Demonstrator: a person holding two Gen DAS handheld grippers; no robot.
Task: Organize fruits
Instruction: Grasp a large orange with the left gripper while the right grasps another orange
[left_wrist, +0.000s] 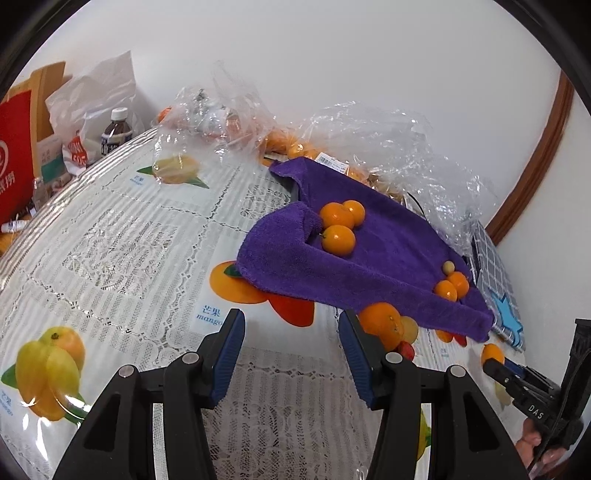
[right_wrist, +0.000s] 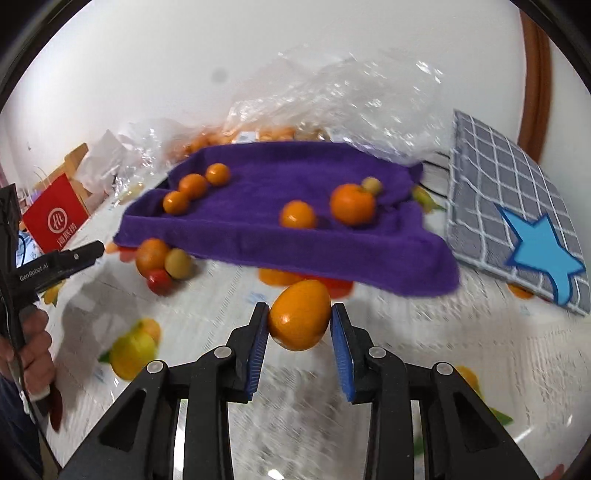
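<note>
The right gripper (right_wrist: 298, 325) carries an orange (right_wrist: 300, 314) between its fingers (right_wrist: 258, 343), lifted off the counter (right_wrist: 461, 369) and just short of the near hem of the purple towel (right_wrist: 280, 236). The towel lies straight ahead of the fingers and a little up in the right wrist view, so the coming move, as I judge it, is a short carry forward over the hem to set the fruit beside the others. The orange is egg-shaped, its long axis tilted up and to the right across the gap. Both pads appear to press its sides; the fingers are narrowly set and gripping it.

On the towel two groups already sit: three oranges (right_wrist: 194, 188) at far left, two more (right_wrist: 325, 210) with a small pale fruit toward the right. Three loose fruits (right_wrist: 162, 262) rest on the counter by the towel's left corner, nearer the left gripper (left_wrist: 291, 354), whose fingers stand partly open and hold nothing.
</note>
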